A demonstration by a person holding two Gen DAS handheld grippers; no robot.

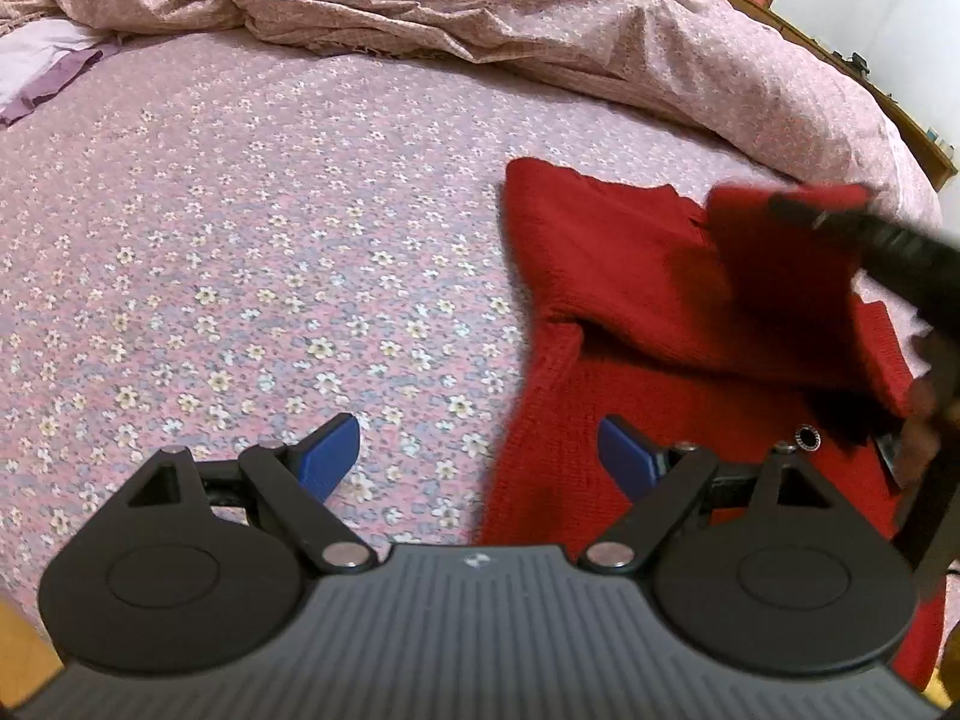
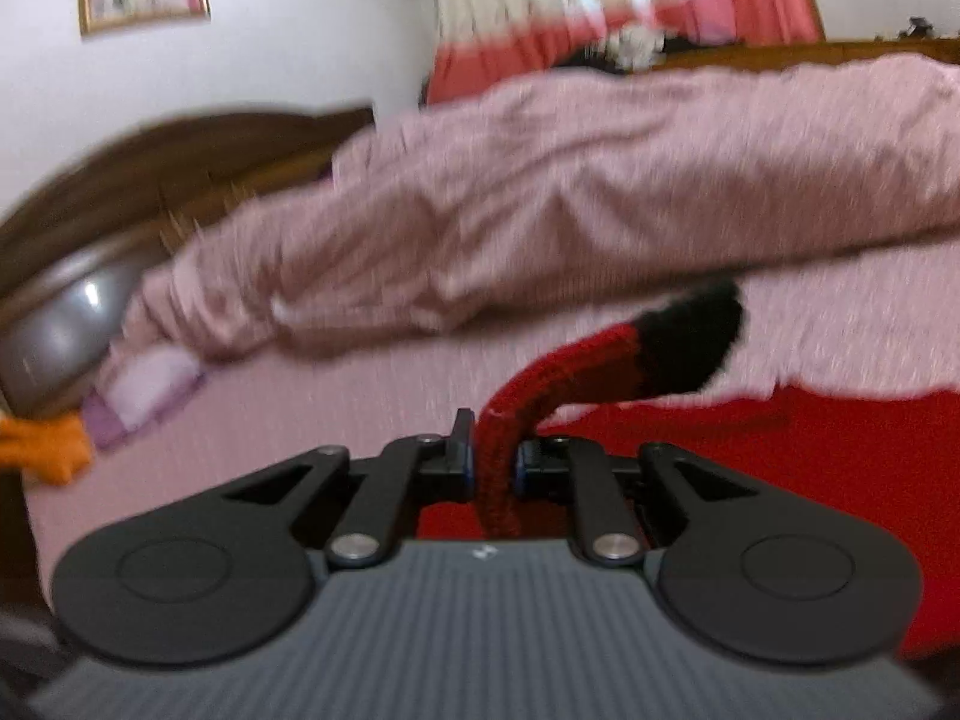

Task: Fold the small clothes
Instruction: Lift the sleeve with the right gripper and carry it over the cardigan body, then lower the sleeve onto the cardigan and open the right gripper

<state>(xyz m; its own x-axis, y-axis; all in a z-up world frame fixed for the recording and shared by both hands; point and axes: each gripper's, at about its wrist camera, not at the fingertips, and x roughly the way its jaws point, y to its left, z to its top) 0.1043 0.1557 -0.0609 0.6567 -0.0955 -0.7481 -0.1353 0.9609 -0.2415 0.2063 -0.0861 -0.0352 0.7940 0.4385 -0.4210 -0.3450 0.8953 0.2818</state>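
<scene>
On the floral bedsheet (image 1: 240, 210) at 3 o'clock: red knit sweater (image 1: 570, 252) | your left gripper (image 1: 480, 456): jaws wide, empty | your right gripper (image 2: 495, 462): clamped on sweater edge.

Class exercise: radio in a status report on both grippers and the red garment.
Left gripper open, empty, at red sweater's edge. Right gripper shut on its black-tipped sleeve, lifted over the body. Bunched quilt behind, not obstructing.

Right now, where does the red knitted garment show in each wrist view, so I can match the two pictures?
Left wrist view: red knitted garment lies right of centre on the flowered bedsheet, one part lifted by the right tongs.
Right wrist view: a rolled strip of it is clamped at centre; the rest spreads lower right.
Shared landmark: the crumpled pink quilt behind it.
</scene>
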